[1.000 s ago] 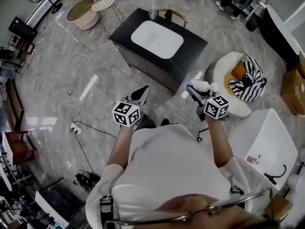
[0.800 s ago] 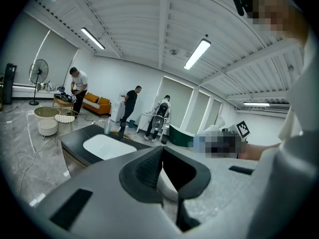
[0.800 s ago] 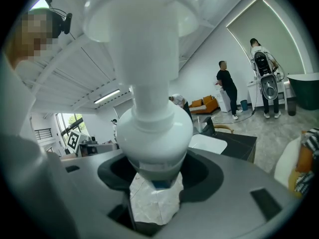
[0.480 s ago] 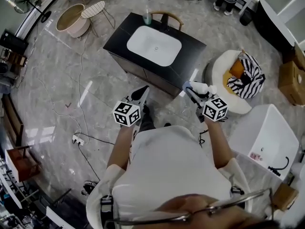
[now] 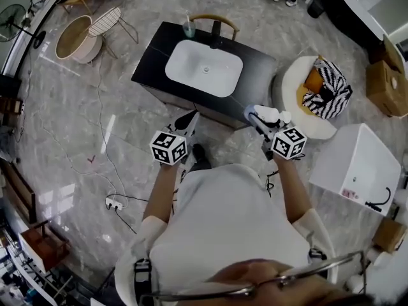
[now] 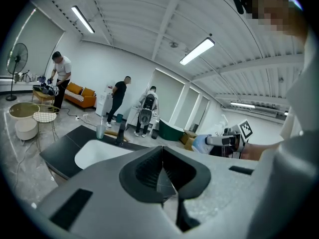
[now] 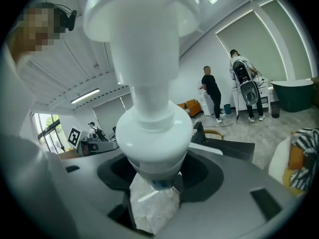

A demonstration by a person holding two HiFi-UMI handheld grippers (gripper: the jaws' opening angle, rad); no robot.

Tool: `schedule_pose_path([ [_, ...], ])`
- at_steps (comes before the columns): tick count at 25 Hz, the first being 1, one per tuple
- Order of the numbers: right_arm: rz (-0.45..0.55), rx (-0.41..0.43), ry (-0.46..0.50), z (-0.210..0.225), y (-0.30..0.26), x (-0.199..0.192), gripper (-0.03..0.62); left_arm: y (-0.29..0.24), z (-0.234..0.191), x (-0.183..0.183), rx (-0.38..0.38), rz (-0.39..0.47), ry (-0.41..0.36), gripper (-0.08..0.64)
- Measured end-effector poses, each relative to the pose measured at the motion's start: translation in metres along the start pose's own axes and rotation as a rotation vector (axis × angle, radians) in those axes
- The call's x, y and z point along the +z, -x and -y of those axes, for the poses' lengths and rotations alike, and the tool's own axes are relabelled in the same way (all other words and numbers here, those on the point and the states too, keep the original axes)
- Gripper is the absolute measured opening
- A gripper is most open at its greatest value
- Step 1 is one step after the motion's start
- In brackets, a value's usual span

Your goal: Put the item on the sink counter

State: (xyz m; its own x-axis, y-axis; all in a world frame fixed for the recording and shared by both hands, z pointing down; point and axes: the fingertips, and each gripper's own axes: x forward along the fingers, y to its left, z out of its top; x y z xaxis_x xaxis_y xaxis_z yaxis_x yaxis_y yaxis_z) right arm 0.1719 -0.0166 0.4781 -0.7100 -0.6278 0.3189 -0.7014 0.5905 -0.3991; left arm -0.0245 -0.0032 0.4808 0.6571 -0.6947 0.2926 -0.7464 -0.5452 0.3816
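Observation:
The black sink counter (image 5: 256, 64) with a white basin (image 5: 204, 67) stands on the floor ahead of me, also in the left gripper view as the counter (image 6: 59, 152). My right gripper (image 5: 260, 115) is shut on a white pump bottle (image 5: 268, 113), held in the air short of the counter's near right corner. In the right gripper view the bottle (image 7: 149, 113) fills the middle, its base between the jaws of the gripper (image 7: 152, 185). My left gripper (image 5: 190, 118) hangs near the counter's front edge, jaws shut and empty (image 6: 162, 168).
A cup (image 5: 189, 29) and a dark faucet (image 5: 215, 32) stand at the counter's back edge, a chair (image 5: 215, 19) behind it. Right of the counter are a white seat with a striped cushion (image 5: 326, 88) and a white box (image 5: 357, 164). A power strip (image 5: 115, 202) lies on the floor at left.
The floor and counter have slid down and toward me in the head view as the person steps forward. Both grippers keep their places and grips.

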Motion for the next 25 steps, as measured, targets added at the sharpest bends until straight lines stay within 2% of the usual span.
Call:
schedule_pose_path([
  [10,0.034,-0.118,-0.031,0.002,-0.047,0.014,0.25,-0.02,-0.056,0.011,-0.121,-0.058,-0.014,0.006],
  [18,0.038,-0.156,-0.049,0.018,-0.065,0.028,0.25,-0.042,-0.067,0.019,-0.158,-0.074,0.003,0.006],
  [25,0.004,-0.138,-0.035,0.049,-0.08,0.039,0.25,-0.067,-0.079,0.025,-0.127,-0.082,0.013,0.005],
])
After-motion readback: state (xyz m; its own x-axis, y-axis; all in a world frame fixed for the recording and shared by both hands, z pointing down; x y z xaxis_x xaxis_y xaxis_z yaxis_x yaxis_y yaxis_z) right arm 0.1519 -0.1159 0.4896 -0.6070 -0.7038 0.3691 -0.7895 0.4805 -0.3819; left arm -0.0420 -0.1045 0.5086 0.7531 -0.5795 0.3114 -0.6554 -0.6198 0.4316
